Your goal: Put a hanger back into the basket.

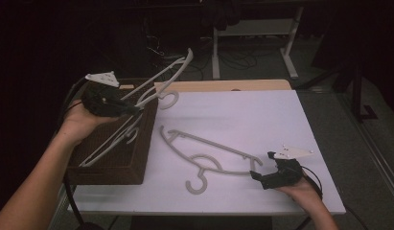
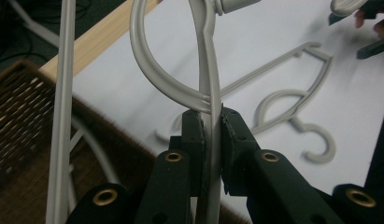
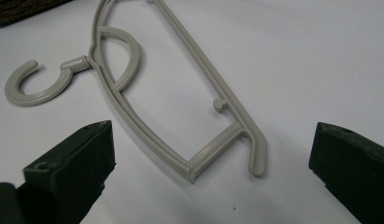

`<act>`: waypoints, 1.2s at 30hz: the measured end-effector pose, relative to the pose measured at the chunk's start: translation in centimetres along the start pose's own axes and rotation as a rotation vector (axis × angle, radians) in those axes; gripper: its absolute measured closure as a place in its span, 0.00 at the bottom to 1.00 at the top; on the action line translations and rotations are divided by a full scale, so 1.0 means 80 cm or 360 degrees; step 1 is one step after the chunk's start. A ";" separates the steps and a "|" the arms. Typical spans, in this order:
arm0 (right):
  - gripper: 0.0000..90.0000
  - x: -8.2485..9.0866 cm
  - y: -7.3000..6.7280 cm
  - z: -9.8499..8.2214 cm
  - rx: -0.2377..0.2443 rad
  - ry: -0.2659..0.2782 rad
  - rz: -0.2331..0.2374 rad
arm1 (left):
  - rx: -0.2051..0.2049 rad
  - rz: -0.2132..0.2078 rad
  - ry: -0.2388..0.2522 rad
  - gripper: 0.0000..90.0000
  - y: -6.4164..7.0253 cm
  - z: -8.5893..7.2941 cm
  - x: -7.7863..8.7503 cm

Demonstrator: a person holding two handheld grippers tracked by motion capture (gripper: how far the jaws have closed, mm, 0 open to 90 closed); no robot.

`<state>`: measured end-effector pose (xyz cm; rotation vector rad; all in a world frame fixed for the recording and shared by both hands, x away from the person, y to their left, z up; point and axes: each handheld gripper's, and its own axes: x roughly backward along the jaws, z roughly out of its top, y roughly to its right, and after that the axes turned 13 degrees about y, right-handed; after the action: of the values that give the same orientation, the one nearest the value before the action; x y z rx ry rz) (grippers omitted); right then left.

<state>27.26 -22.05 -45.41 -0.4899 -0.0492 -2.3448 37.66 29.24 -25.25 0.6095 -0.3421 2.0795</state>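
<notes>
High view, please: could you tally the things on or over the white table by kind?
Grey plastic hangers: 3 (lifted hanger, hanger in the basket, hanger on the table)
Brown wicker basket: 1
Grippers: 2 (left gripper, right gripper)
Total: 6

1. A white worktop [image 1: 261, 120] stands on a dark floor, with a strip of bare wood [image 1: 223, 85] showing along its far edge.
2. A brown woven basket [image 1: 122, 163] sits on the worktop's left edge, running from the far corner toward the near one.
3. A grey plastic hanger [image 1: 209, 155] lies flat near the middle of the worktop, its hook pointing to the near edge.
</notes>
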 end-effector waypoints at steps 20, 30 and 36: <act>0.00 -0.003 0.000 -0.001 0.0007 -0.0031 -0.0023 | 0.0239 0.0124 -0.0016 0.91 -0.045 -0.110 0.060; 0.00 -0.002 0.000 -0.001 0.0012 -0.0031 -0.0029 | 0.0316 0.0134 -0.0023 0.91 -0.052 -0.135 0.064; 0.00 -0.001 0.001 -0.001 0.0013 -0.0028 -0.0030 | 0.0343 0.0111 -0.0026 0.91 -0.049 -0.146 0.058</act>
<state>27.36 -22.07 -45.56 -0.5081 -0.0722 -2.3575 35.45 40.00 -32.53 0.7520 -0.1511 2.1962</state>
